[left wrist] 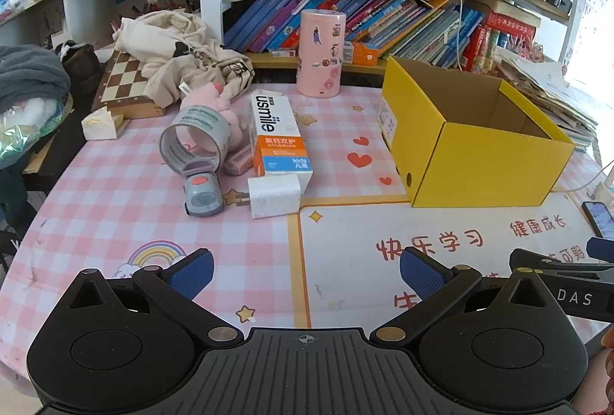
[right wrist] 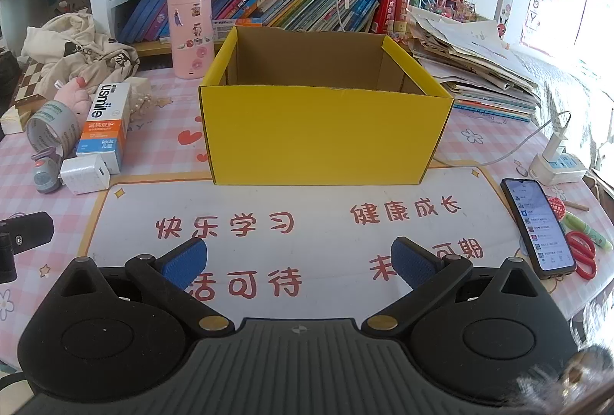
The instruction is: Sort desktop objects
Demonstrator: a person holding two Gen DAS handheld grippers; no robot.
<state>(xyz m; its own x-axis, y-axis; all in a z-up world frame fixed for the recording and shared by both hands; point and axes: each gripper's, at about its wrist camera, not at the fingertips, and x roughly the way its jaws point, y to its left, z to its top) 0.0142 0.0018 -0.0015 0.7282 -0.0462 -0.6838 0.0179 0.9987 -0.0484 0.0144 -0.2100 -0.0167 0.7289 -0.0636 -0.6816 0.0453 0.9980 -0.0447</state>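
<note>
Looking first at the things to sort, we find them gathered in one small group on the left part of the bench [left wrist: 115,192]: a toothpaste carton [left wrist: 278,134], a white charger plug [left wrist: 273,195] touching its near end, a roll of tape [left wrist: 193,140] standing on its edge, a small grey toy car [left wrist: 202,194] and a pink plush toy [left wrist: 220,108] behind the roll. The yellow box [right wrist: 326,131] stands open and looks empty to the right of this group, so we judge it is the place where the things should go, and nothing is sorted yet. Our left hand-held gripper [left wrist: 307,276] hangs above the bench with its fingers spread wide and nothing between them, pointing toward the group. Our right hand-held gripper [right wrist: 299,265] is also spread and empty, facing the front wall of the box. Around them, a pink cylinder [left wrist: 321,52] stands behind the carton, a phone [right wrist: 537,227] and red scissors [right wrist: 583,257] lie at the right, and a white cable [right wrist: 514,150] runs beside the box. The things touch each other closely, so taking one could push its neighbours.
</note>
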